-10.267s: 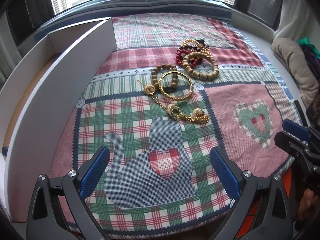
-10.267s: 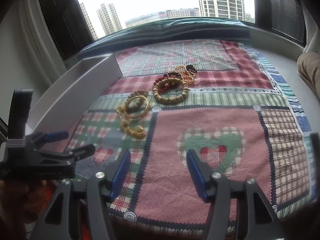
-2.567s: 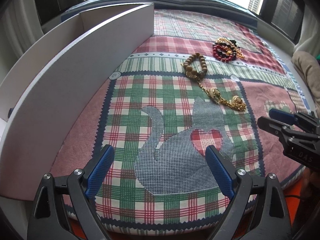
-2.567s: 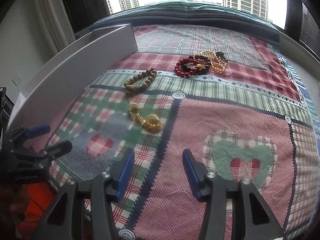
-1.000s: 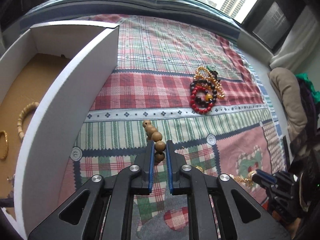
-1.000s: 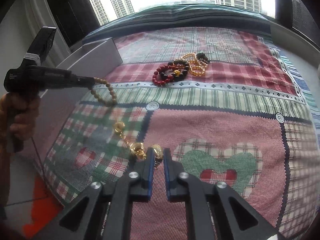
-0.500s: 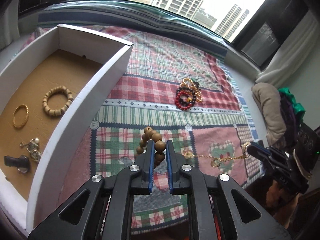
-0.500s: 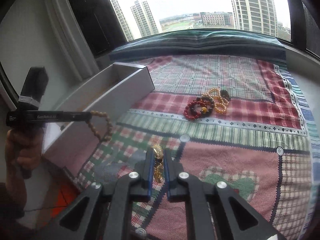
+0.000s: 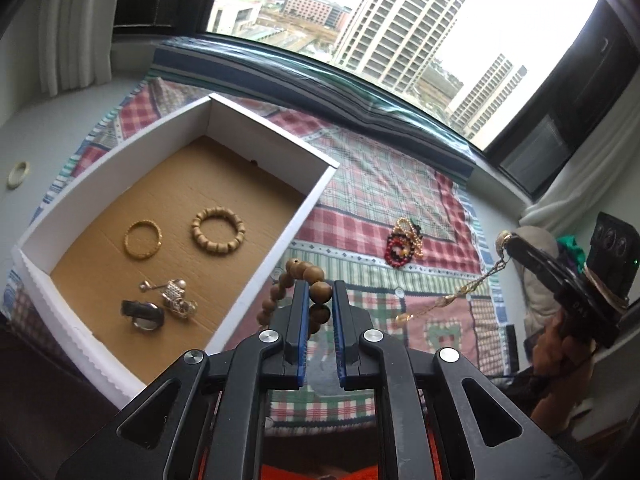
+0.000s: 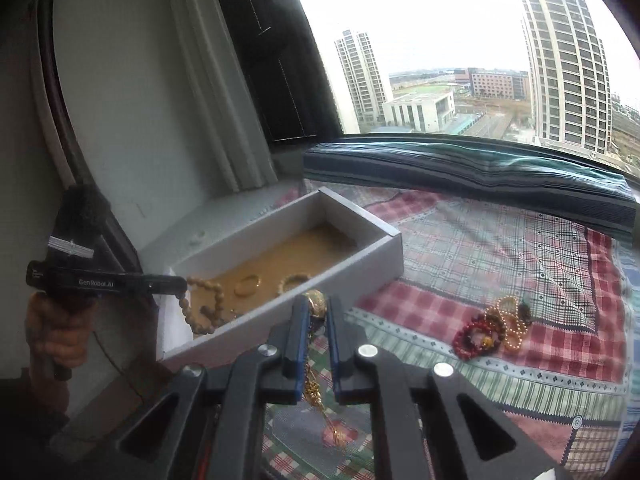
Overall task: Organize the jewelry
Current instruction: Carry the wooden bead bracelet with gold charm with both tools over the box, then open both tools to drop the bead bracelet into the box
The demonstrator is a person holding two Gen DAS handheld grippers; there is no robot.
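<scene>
Both tools are now lifting clear of the quilt (image 9: 384, 184) toward the white box (image 9: 276, 240): the left tool (image 9: 320, 300) is clamping the wooden bead bracelet (image 9: 308, 272) just beside the box wall, while the right tool (image 10: 316, 312) is pinching the dangling gold chain (image 10: 316, 384). Two drops are coming; the red and gold beads (image 9: 402, 240) are waiting, well apart from the box.

Box (image 9: 276, 248): on the quilt (image 9: 384, 184), left of and ahead of the left jaws; in it a bangle (image 9: 142, 239) and bead bracelet (image 9: 217, 232) side by side, with rings (image 9: 160, 308) nearer the jaws. Bead cluster (image 9: 402, 244): on the quilt, ahead-right of the left jaws, well apart from the box.
</scene>
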